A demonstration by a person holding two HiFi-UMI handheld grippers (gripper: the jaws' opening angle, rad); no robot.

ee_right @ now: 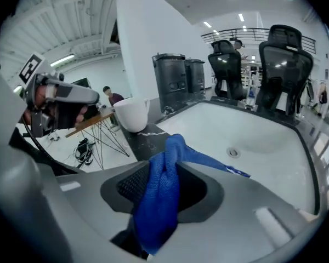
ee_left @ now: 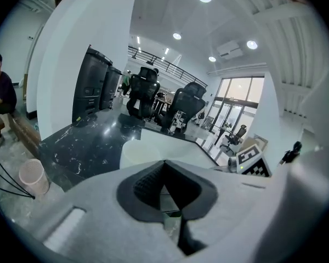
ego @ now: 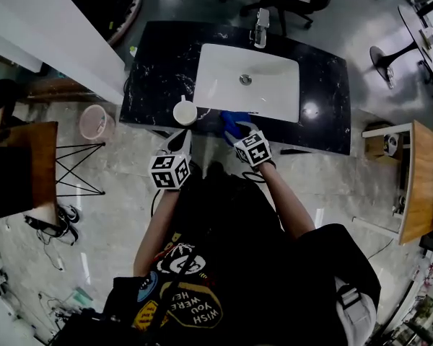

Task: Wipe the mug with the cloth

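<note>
Counter of black marble [ego: 159, 63] carries a white sink [ego: 274, 99], and everything of interest is gathered at the sink's front left corner. The white mug [ego: 185, 112] stands upright on the counter just left of the sink, mouth up, with nothing touching it. The blue cloth [ego: 234, 123] lies bunched on the sink's front rim, one end trailing into the basin. The right gripper [ego: 242, 134] reaches in at that rim with the cloth running up between its jaws, which stand apart and sit loose around the cloth rather than pinching it. The left gripper [ego: 179, 141] hangs on the near side of the mug, left of the sink, jaws together with nothing in them. A tap [ego: 260, 27] stands behind the sink.
</note>
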